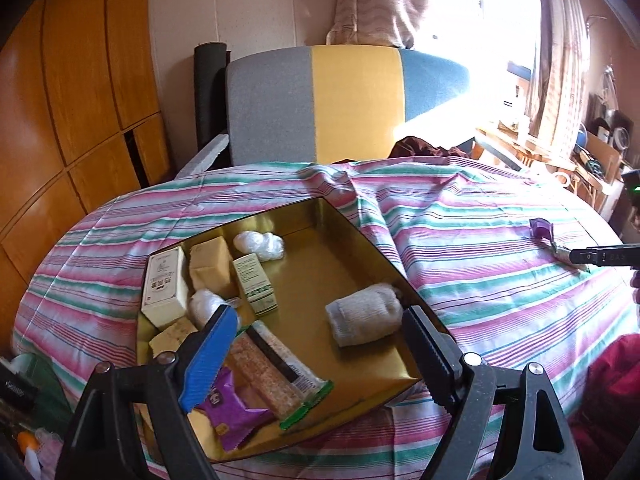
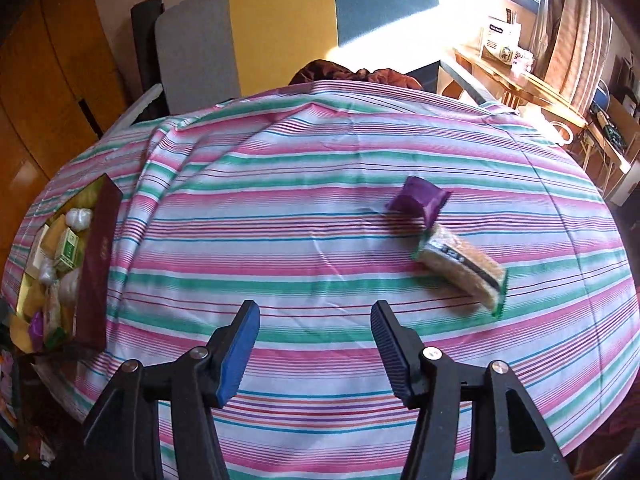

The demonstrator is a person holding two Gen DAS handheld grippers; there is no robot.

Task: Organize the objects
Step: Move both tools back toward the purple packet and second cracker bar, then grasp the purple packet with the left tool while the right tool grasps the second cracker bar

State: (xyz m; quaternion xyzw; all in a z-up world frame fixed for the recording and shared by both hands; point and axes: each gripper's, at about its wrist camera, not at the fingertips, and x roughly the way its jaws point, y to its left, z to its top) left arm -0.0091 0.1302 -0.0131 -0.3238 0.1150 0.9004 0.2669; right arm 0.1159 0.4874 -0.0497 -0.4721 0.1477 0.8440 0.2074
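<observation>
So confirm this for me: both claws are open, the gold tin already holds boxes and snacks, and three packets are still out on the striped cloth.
Wrong on the count. The right wrist view shows two packets left on the striped cloth: a purple packet and a cracker pack. The rest stands: left claw and right claw open, gold tin partly filled.

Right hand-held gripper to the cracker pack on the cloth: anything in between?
Nothing visible. The right hand-held gripper is open over bare striped cloth, and the cracker pack lies ahead to its right. The purple packet sits at the pack's far end, seemingly touching it, not in the path.
</observation>
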